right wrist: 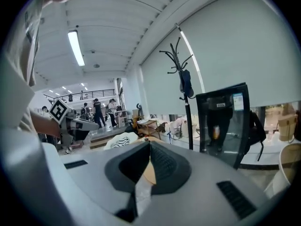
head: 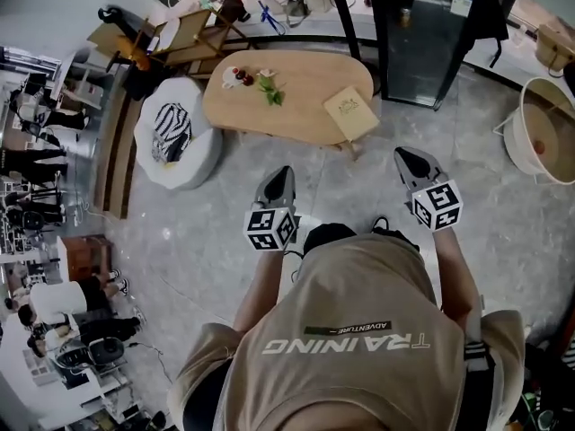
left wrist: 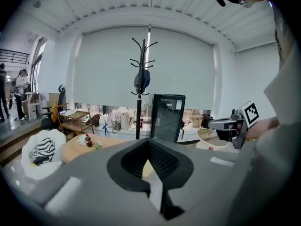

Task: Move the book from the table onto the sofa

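The tan book [head: 350,112] lies flat on the right end of the oval wooden table [head: 305,83], partly over its near edge. Both grippers are held over the floor short of the table, pointing toward it. My left gripper [head: 282,172] is shut and holds nothing; in its own view the jaws [left wrist: 148,144] meet at the tips. My right gripper [head: 406,157] is also shut and empty, its tips together [right wrist: 149,144], a short way below and right of the book. A white soft sofa seat [head: 177,133] with a striped cushion stands left of the table.
A cup, a small bottle [head: 239,75] and a flower [head: 269,86] sit on the table's left half. A black glass-door cabinet [head: 422,34] and a coat stand [left wrist: 141,79] stand behind it. A round tub chair [head: 548,128] is at the right. People stand far left.
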`<state>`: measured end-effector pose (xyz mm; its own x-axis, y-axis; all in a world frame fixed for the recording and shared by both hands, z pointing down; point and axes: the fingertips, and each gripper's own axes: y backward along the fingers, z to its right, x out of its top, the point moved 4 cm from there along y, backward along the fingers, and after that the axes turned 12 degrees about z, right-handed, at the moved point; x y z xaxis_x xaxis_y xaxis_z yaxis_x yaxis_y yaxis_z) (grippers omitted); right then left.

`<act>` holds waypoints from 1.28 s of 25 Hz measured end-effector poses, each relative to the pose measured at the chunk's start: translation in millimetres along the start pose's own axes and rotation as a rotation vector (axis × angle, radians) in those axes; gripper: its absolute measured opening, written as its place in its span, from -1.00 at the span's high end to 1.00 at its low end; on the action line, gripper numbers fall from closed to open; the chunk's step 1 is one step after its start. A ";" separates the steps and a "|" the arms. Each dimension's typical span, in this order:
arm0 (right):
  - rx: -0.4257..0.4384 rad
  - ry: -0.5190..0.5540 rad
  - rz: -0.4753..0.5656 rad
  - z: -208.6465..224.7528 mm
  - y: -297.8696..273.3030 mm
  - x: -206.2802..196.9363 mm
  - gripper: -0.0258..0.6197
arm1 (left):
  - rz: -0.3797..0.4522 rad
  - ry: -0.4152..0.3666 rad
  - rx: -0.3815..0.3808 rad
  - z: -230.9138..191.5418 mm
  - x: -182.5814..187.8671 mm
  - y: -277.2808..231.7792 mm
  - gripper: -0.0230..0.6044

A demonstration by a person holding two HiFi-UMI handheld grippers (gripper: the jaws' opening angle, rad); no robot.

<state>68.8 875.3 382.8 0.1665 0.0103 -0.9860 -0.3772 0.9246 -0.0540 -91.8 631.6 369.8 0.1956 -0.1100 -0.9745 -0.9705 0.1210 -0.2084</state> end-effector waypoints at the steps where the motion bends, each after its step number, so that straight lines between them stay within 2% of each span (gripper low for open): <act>1: -0.007 -0.009 -0.006 5.4 0.0 -2.2 0.91 | -0.003 0.003 -0.006 1.5 2.1 -6.1 0.96; 3: -0.020 -0.026 -0.025 13.9 -1.2 -9.2 0.91 | -0.006 0.002 -0.018 3.7 4.6 -17.8 0.96; 7: -0.029 -0.041 -0.080 18.6 -12.3 -24.3 0.91 | -0.038 -0.058 -0.044 1.8 -3.0 -38.9 0.96; 12: -0.046 -0.024 -0.101 27.4 -45.8 -21.3 0.91 | -0.039 -0.014 -0.092 -22.4 -11.8 -77.1 0.96; 16: -0.125 -0.002 -0.103 51.5 -83.8 -5.9 0.91 | -0.009 -0.019 -0.128 -50.6 -2.3 -124.4 0.96; 22: -0.169 0.055 -0.117 75.0 -158.5 22.9 0.91 | 0.001 -0.026 -0.193 -101.0 20.3 -189.5 0.96; 29: -0.309 -0.019 -0.148 85.8 -211.7 4.6 0.91 | -0.050 -0.061 -0.302 -144.3 15.9 -244.6 0.96; 32: -0.339 -0.029 -0.169 88.9 -223.8 -4.6 0.91 | -0.059 -0.059 -0.324 -153.9 13.0 -266.2 0.96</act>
<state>233.5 702.2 413.5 0.2759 -0.1162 -0.9541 -0.6215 0.7357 -0.2693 147.5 446.2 425.4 0.2516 -0.0490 -0.9666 -0.9498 -0.2045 -0.2369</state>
